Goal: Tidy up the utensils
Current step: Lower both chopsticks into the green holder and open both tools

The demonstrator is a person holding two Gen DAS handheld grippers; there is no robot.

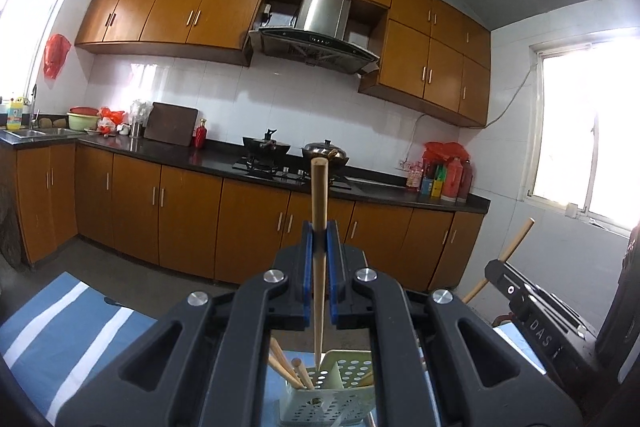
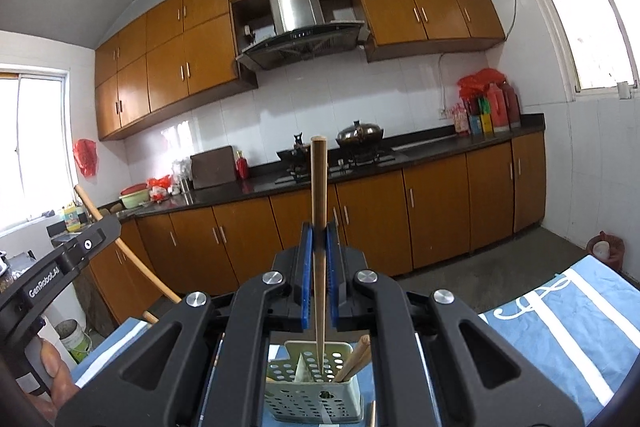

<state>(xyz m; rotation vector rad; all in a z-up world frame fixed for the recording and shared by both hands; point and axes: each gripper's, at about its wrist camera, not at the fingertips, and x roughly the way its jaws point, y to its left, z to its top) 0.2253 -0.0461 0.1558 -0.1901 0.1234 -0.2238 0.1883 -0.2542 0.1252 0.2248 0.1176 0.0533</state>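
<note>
A chopstick [image 1: 319, 227] is clamped upright by the left gripper [image 1: 319, 239], its tip just above the perforated holder [image 1: 320, 403]. Another chopstick [image 2: 319, 223] is pinched by the right gripper [image 2: 319, 239] — its tip seems inside the holder, beside other chopsticks [image 2: 356, 359].

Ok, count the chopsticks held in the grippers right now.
2. One chopstick is upright in the left hand-held gripper, its tip over the perforated holder; another is in the right hand-held gripper. More sit in the holder, partly hidden.
</note>
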